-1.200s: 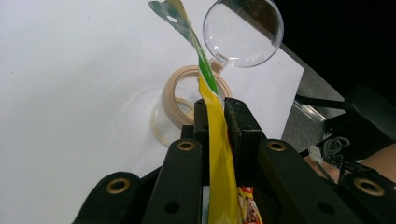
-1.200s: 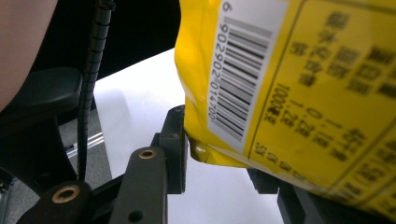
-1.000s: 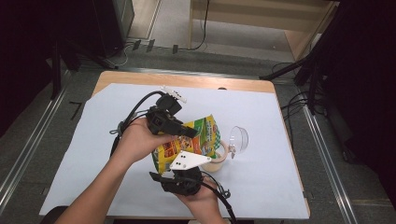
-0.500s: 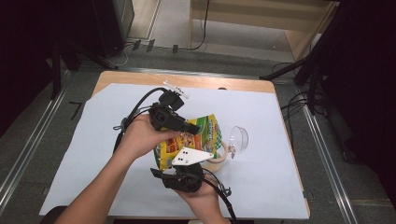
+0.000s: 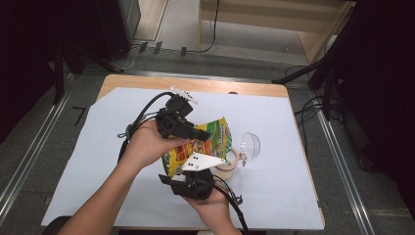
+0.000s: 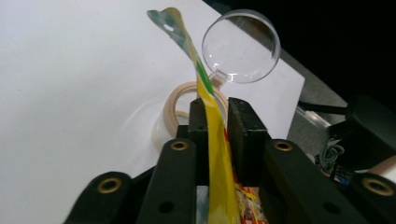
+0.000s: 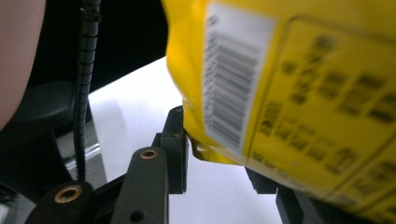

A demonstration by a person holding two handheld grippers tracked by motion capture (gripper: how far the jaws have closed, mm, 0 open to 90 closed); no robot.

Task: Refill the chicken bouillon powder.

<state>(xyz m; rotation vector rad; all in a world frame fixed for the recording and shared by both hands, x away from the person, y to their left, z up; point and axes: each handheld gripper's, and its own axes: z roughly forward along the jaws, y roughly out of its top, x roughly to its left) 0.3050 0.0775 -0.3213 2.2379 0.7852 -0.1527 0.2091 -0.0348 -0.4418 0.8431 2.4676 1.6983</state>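
Note:
A yellow, green and red snack bag (image 5: 203, 142) is held up over the middle of the table between both grippers. My left gripper (image 5: 201, 133) comes in from the left and is shut on the bag's thin upper edge (image 6: 215, 154), which runs up between its jaws. My right gripper (image 5: 190, 172) is below, near the table's front, under its grey plate. The bag's barcode side (image 7: 299, 93) bulges between its jaws. The left pad (image 7: 180, 149) touches the bag's lower corner and the other jaw is mostly hidden behind the bag.
A beige tape roll (image 5: 229, 164) lies flat on the white sheet (image 5: 293, 196) just right of the bag. A clear round lid (image 5: 250, 144) stands beside the tape roll (image 6: 170, 105). Cables trail from both grippers. The wooden table edge (image 5: 220, 87) runs along the back.
Both hands have shifted only slightly, and the bag is tilted a little differently. Both grips on it are the same.

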